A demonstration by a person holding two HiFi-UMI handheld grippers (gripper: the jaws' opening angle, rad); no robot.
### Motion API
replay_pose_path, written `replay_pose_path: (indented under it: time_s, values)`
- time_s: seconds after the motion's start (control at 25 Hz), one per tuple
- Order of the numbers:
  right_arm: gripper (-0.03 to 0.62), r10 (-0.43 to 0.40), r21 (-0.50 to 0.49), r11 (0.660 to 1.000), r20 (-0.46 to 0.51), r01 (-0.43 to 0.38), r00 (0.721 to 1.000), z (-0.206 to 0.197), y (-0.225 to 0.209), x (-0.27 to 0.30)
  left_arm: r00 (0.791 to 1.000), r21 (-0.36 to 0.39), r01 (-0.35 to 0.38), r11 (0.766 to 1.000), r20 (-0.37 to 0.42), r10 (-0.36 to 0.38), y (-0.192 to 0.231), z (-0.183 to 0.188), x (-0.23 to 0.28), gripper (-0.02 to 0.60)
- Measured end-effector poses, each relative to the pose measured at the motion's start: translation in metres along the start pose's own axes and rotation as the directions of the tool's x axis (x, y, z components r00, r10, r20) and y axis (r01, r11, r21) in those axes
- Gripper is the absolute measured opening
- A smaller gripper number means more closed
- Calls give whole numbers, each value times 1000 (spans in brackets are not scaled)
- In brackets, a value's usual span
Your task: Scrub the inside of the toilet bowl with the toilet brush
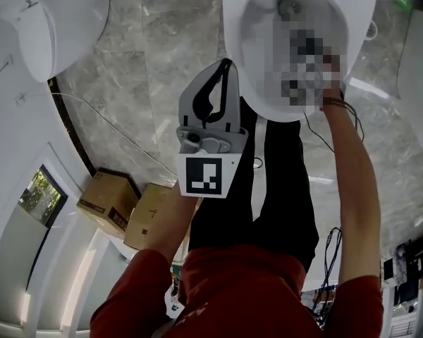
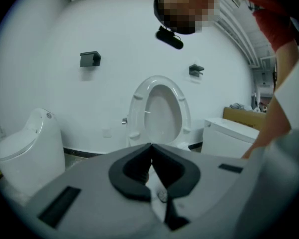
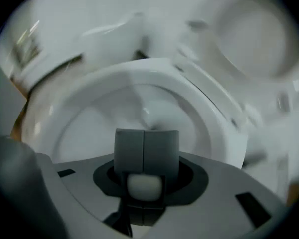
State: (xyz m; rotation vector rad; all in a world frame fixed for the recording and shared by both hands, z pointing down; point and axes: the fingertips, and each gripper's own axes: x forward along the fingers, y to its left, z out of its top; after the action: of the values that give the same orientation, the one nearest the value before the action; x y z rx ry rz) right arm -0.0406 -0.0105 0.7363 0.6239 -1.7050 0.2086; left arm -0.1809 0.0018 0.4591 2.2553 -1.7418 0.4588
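Note:
The white toilet bowl (image 1: 240, 48) lies at the top of the head view, and its inside (image 3: 99, 118) fills the right gripper view. My right gripper (image 3: 145, 144) hangs over the bowl, shut on the rounded white handle of the toilet brush (image 3: 145, 185). The grey pads (image 3: 129, 151) hide the brush head. In the head view a mosaic patch covers this gripper at the end of the right arm (image 1: 352, 182). My left gripper (image 1: 225, 65) is held off the bowl's near left rim, shut and holding nothing. Its tips (image 2: 150, 146) point at the raised toilet seat (image 2: 159, 111).
A second white toilet (image 1: 49, 20) stands at the left. Two cardboard boxes (image 1: 109, 201) sit by the curved wall behind me, and a thin cable (image 1: 113, 125) runs across the marble floor. A white cabinet (image 2: 229, 133) and wall holders (image 2: 89, 59) flank the toilet.

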Motion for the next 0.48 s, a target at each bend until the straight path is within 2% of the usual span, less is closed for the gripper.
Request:
replay_pose_path:
  time_s: [0.04,0.08,0.12,0.16,0.2,0.24,0.28,0.32,0.36,0.4,0.44,0.48]
  values:
    - [160,38,316,948,10,-39,999,2,-8,-3,1000,1,-6,1000,1,6,2,0,-1,0]
    - [158,72,623,779,23,-71,997,0,-15,-5,1000,2,-11,1000,1,11,3,0,-1,0]
    - [158,107,857,508,35,-85,994,-6,-19,-7,1000,1,-16,1000,1,16,4,0,-1,0]
    - [158,136,976,202,54,-82,989,-14,-20,-8,1000,-1,-20,1000,1,20,5,0,-1,0]
    - [156,150,997,-39,76,-71,986,-19,-21,-8,1000,-3,-22,1000,2,22,4,0,-1,0]
    - [156,153,988,-142,85,-63,985,-20,-23,-8,1000,-3,-22,1000,3,22,4,1,-1,1]
    - [156,153,994,-92,74,-61,985,-19,-25,-8,1000,-1,-20,1000,4,20,4,1,-1,0]
    - [156,152,994,89,46,-60,987,-17,-26,-7,1000,4,-17,1000,5,17,3,2,-2,0]
    - [156,143,934,353,7,-58,990,-13,-24,-8,1000,9,-14,1000,4,13,2,2,-2,1]
    - [156,120,770,636,-29,-55,992,-9,-21,-8,1000,12,-10,1000,5,10,1,2,-3,0]
    - [156,83,504,862,-52,-46,995,-7,-15,-7,1000,15,-8,1000,8,8,0,3,-3,0]
    - [158,41,197,980,-59,-29,997,-6,-9,-7,1000,15,-7,1000,10,7,-1,4,-3,0]
